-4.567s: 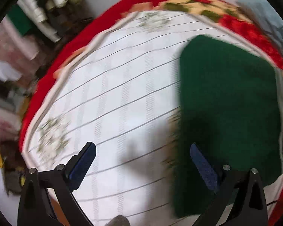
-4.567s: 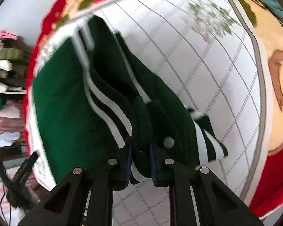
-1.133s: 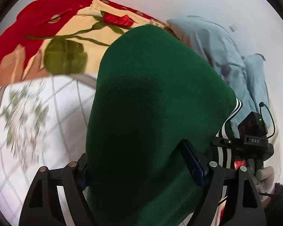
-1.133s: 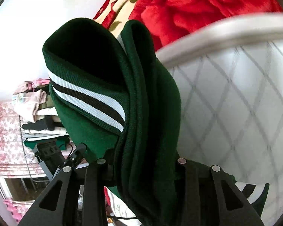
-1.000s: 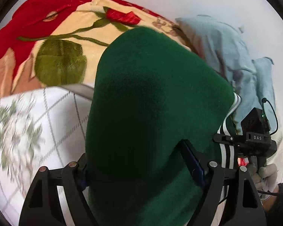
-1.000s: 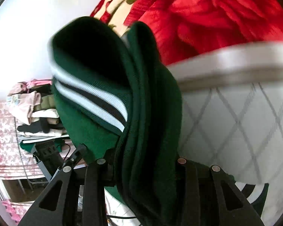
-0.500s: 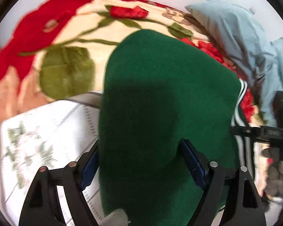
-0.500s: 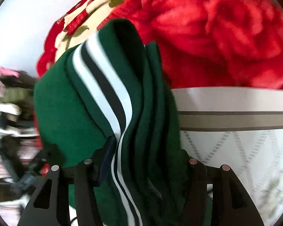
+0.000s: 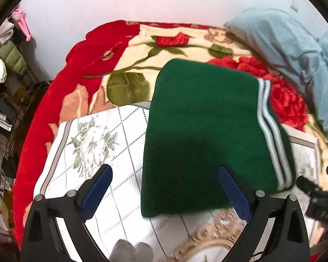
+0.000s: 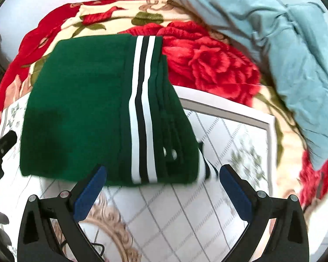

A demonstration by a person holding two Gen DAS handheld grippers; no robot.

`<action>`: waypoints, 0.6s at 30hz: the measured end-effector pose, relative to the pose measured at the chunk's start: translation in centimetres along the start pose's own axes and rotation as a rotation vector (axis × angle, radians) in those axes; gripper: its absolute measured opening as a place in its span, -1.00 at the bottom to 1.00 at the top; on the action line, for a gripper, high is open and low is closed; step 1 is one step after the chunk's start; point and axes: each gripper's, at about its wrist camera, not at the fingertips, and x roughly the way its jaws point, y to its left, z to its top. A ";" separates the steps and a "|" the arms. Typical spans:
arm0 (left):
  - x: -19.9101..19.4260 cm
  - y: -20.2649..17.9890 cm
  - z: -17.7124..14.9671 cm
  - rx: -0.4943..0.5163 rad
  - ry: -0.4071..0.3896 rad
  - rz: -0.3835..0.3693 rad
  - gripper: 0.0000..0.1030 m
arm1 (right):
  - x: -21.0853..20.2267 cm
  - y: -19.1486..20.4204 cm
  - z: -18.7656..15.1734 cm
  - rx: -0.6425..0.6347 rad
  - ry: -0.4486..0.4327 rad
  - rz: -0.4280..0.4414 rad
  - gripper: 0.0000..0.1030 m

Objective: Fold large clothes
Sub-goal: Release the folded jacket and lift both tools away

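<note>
A dark green garment (image 9: 203,131) with white and black stripes lies folded flat, partly on the white patterned cloth (image 9: 102,152) and partly on the red rose blanket (image 9: 129,50). In the right wrist view the folded garment (image 10: 98,113) shows its striped band (image 10: 142,109) and two snap buttons. My left gripper (image 9: 166,187) is open and empty just in front of the garment's near edge. My right gripper (image 10: 161,187) is open and empty, also just short of the near edge.
A light blue bundle of fabric (image 10: 284,50) lies at the far right on the blanket. The white cloth's grey-bordered corner (image 10: 269,122) sits right of the garment. Shelves with clothes (image 9: 4,50) stand at the far left. The other gripper's body (image 9: 317,198) shows at right.
Both grippers held the folded garment up a second ago. They have let it go, and it now lies flat at the far end of the cloth. Both grippers have pulled back open.
</note>
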 end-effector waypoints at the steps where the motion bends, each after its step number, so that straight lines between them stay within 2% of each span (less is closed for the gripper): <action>1: -1.0 -0.2 0.0 -0.007 -0.006 0.000 0.93 | -1.4 -0.2 -0.8 0.007 -0.007 -0.008 1.00; 12: -16.8 -1.0 -2.0 -0.005 -0.090 -0.008 0.95 | -18.5 -3.2 -6.6 0.053 -0.113 -0.056 1.00; 18: -25.6 -1.0 -3.5 0.008 -0.083 -0.015 0.94 | -29.3 -4.9 -10.2 0.067 -0.170 -0.049 1.00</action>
